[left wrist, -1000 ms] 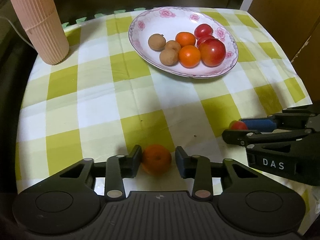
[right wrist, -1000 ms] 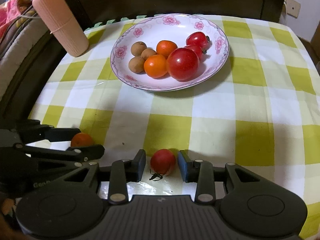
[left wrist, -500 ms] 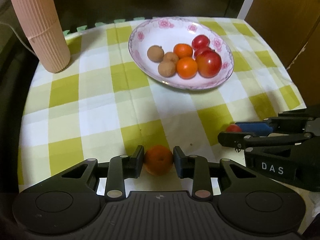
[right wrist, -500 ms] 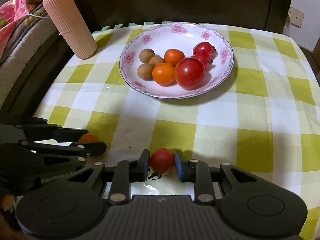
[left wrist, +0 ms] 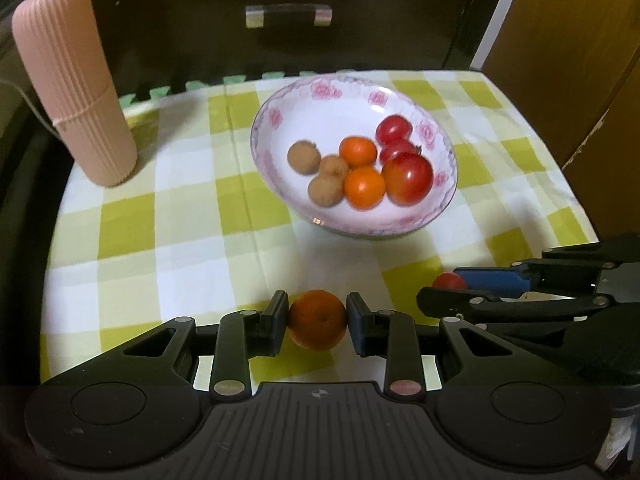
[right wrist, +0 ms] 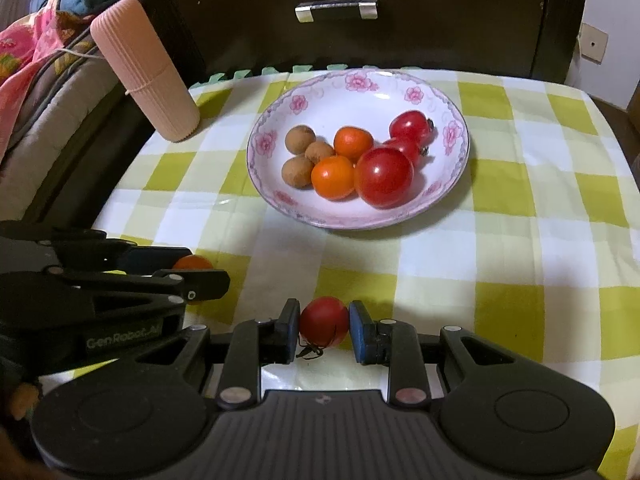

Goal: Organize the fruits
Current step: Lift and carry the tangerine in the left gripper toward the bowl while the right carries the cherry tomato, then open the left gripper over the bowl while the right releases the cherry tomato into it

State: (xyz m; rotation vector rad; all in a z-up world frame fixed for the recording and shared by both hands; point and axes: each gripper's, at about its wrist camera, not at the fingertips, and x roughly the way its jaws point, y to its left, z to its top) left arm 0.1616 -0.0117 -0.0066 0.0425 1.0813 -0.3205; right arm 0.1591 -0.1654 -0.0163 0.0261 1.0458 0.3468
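Note:
My left gripper [left wrist: 317, 318] is shut on a small orange [left wrist: 317, 319] and holds it above the checked tablecloth. My right gripper [right wrist: 324, 326] is shut on a small red tomato [right wrist: 324, 321]. Each gripper shows in the other's view: the right one [left wrist: 444, 290] with the tomato [left wrist: 448, 281], the left one [right wrist: 200, 272] with the orange [right wrist: 193, 263]. A white floral plate [left wrist: 320, 100] [right wrist: 460, 184] further back holds three brown longans, two oranges and three red tomatoes.
A ribbed pink cylinder [left wrist: 74, 80] [right wrist: 146, 68] stands at the back left of the table. A dark cabinet with a metal drawer handle [left wrist: 288, 15] [right wrist: 336, 9] is behind the table. Bedding [right wrist: 36, 80] lies to the left.
Both grippers have closed on their fruits and lifted them off the cloth. The views have tilted up and back, so the cabinet handle shows more.

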